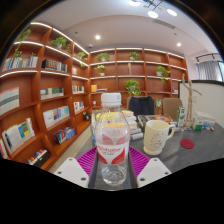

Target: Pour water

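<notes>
A clear plastic water bottle (pixel 112 135) with a white cap and a red and white label stands upright between my gripper's (pixel 112 168) magenta pads (pixel 87 160). Both fingers press on its lower body and it hangs above the dark table (pixel 190 150). A cream mug (pixel 157 135) with a handle stands on the table just right of the bottle and a little beyond it.
A small red round thing (pixel 186 143) lies on the table right of the mug. Bookshelves (pixel 40 90) run along the left wall, with plants on the back shelves (pixel 133 88). A tall stand (pixel 184 100) rises at the right.
</notes>
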### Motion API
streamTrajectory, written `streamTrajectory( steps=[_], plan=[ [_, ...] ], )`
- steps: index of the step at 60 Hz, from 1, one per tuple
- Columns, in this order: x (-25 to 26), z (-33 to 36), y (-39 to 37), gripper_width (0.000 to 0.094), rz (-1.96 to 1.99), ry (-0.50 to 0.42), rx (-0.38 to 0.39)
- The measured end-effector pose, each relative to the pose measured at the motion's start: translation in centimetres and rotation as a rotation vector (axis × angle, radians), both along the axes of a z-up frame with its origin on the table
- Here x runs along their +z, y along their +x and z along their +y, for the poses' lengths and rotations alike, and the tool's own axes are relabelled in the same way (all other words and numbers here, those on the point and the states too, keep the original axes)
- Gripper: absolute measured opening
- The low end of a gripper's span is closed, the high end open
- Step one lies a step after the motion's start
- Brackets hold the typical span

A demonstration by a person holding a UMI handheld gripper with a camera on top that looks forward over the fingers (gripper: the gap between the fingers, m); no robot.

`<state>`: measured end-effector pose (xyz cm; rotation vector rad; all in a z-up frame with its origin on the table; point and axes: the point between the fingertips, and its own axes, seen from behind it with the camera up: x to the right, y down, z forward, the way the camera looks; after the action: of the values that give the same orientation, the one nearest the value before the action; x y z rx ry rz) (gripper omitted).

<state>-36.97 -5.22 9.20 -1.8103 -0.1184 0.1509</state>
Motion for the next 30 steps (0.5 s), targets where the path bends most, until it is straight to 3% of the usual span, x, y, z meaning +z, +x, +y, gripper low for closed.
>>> streamTrajectory(
  steps=[9,30],
  plan=[
    [0.0,0.1,0.3,0.0352,-0.012,0.016,-0.022],
    [0.5,0.7,0.6,0.0347,0.117,-0.037,-0.054]
  ],
)
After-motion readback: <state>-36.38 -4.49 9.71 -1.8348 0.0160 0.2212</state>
